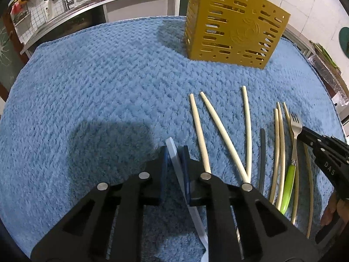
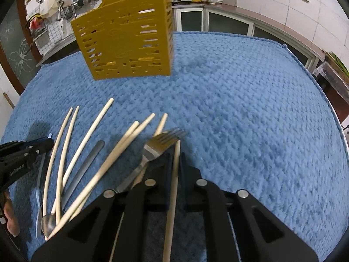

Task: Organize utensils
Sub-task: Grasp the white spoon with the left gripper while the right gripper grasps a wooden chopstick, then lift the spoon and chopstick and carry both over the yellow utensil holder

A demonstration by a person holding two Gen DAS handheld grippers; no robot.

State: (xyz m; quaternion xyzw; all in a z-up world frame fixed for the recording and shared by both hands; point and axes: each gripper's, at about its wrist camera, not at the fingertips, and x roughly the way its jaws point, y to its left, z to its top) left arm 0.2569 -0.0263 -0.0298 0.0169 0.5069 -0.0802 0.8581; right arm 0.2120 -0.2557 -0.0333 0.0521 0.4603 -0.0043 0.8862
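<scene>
1. Hidden or cut off: in the left wrist view the black body of the left claw (image 1: 175, 152) covers the lower ends of two chopsticks (image 1: 222, 135) and the rear of the pale strip (image 1: 174, 155) it holds. What the strip is cannot be made out; it looks flat, whitish and translucent, and runs off the bottom edge.
2. Right wrist view: the right claw (image 2: 175, 155) hides the fork (image 2: 157, 146) handle. The lower ends of several loose chopsticks (image 2: 87, 144) vanish under its frame. A spoon (image 2: 48, 222) bowl shows at lower left, its dark handle partly crossed by sticks.
3. The fork tines and nearby stick tips are blurred in the right view.
4. Holder (image 1: 233, 26): gold, slotted, upright on the blue towel (image 1: 98, 87) at the far side. Its top is cut off in both views; the contents cannot be seen.
5. Left claw: jaws nearly shut, pads pressed on the pale strip, which slants between them just above the towel.
6. Right claw: jaws nearly shut on one chopstick (image 2: 174, 174), which runs lengthwise between the pads and past the tips, ending beside the fork tines.
7. In the left view the right claw's tip sits at the right edge, over the fork with its green handle (image 1: 288, 187).
8. Utensils: sticks, fork and a dark flat handle (image 1: 262, 152) lie loose on the towel, near the claws, well apart from the holder.
9. A fingertip (image 1: 329, 214) shows at the lower right edge.
</scene>
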